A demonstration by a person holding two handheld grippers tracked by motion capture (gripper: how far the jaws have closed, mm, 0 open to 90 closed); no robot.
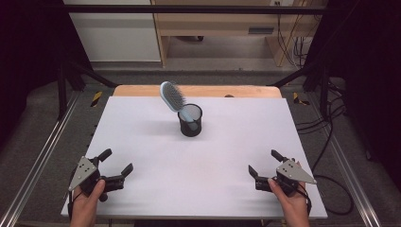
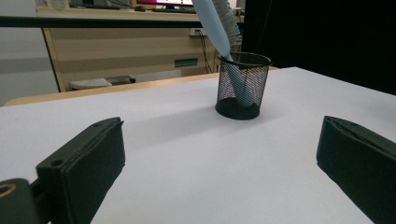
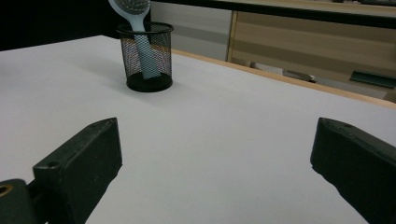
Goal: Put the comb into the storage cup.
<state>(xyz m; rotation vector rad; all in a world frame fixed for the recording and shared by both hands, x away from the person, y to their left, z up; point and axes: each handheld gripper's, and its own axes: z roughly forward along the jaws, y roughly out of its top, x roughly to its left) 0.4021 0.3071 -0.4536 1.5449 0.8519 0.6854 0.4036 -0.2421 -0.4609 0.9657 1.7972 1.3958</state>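
A pale blue hairbrush (image 1: 172, 97) leans handle-down in a black mesh cup (image 1: 190, 121) at the table's (image 1: 142, 118) far middle. No writing is readable. The left gripper (image 1: 116, 166) and right gripper (image 1: 264, 163) rest at the near corners, jaws spread, empty. The left gripper view shows a monitor behind.

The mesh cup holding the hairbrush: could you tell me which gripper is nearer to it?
Roughly level, the right perhaps slightly nearer. The left gripper rests near the table's front-left corner, the right gripper near the front-right; the mesh cup stands mid-table, far from both.

Hairbrush (image 1: 171, 95) in cup (image 1: 190, 121), mid-table (image 1: 142, 142)
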